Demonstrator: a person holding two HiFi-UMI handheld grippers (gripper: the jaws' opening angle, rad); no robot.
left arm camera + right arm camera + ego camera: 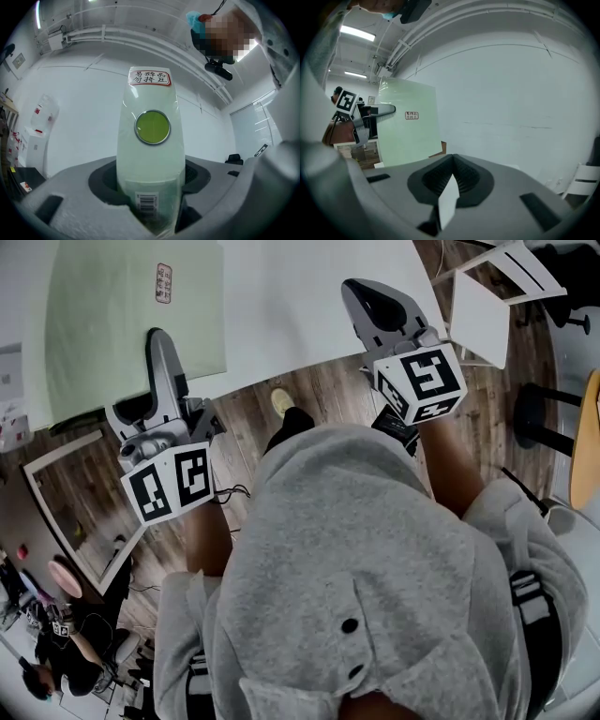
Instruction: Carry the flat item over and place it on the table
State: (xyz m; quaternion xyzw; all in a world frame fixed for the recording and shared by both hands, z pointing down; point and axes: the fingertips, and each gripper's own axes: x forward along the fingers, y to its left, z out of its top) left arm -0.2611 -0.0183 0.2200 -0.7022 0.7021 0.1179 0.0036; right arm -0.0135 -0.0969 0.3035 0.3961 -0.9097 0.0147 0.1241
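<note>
Firmly, the left gripper [161, 343] is clamped on the lower edge of the pale green flat sheet [131, 306]. In the left gripper view the sheet [150, 154] rises upright from between the closed jaws. It carries a barcode [150, 201] low down, a round green sticker [152, 126] at mid-height and a red-bordered label [150, 77] at its top. The right gripper [375, 301], in the upper right of the head view, also has its jaws together. Its own view shows them pinching a thin white sliver [447, 204] seen edge-on; what that sliver belongs to cannot be told.

Outward from both, the green sheet fills the upper left of the head view, over the left part of a broad white table surface [300, 306] that spans the top of the frame. The right gripper's tip sits over that white surface. Below its edge runs a wood-plank floor [309, 390], and a white-framed piece of furniture [487, 306] stands in the upper right corner. The person's grey hoodie [375, 568] fills the lower centre.
</note>
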